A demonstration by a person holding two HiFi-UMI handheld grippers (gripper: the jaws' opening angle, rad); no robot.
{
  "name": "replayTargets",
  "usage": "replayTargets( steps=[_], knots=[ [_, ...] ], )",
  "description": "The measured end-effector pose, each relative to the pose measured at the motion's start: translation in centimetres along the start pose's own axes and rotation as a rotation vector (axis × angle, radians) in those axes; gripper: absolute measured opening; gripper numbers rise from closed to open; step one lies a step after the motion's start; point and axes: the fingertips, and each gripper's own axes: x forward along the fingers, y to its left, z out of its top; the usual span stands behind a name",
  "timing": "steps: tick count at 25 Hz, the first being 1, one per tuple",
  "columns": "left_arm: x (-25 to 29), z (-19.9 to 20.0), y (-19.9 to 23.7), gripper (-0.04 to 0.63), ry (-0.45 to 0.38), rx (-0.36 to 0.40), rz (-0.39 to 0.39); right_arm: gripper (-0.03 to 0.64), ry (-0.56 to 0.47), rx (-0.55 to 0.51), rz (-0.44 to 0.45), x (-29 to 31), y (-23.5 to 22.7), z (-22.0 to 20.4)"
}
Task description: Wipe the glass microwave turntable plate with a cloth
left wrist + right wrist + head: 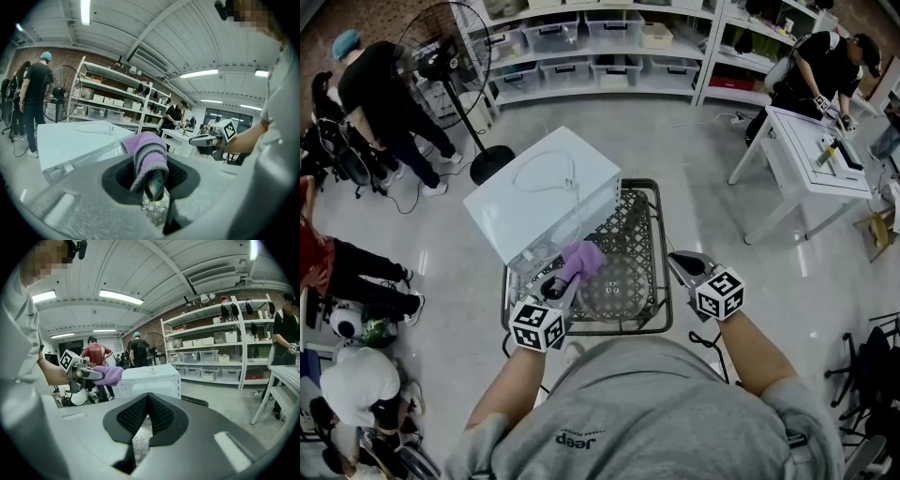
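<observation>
Plainly, the matter turns on how the cloth (582, 260) sits over the plate (623, 286); the left gripper (565, 286) has its jaws closed on the purple cloth, which bunches up and folds forward over their tips; in the left gripper view the patterned glass shows directly beneath the jaws and a little ahead of them, so the plate lies below and forward of the cloth, lying flat on the wire rack (639, 182); being round, it has no long side to favour; whether the cloth is pressed on the glass or hangs just above it I cannot tell; the white microwave (542, 199) stands beyond and to the left of those jaws, close to the plate's far rim; the right gripper (682, 264) has its jaws brought together with nothing between them, and the plate lies to their left and below, its near rim just beside them; the left hand, carrying the cloth, is the nearer to the glass; a wiping stroke would, I judge, need the left jaws to press downward and sweep to their right across the plate.
</observation>
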Motion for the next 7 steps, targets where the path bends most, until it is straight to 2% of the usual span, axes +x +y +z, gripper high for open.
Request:
replayTargets(
  steps=[7],
  knots=[
    [-0.11, 0.16, 0.03, 0.094, -0.003, -0.001, -0.001, 0.008, -0.001, -0.006, 0.004, 0.08, 0.21, 0.28]
  ],
)
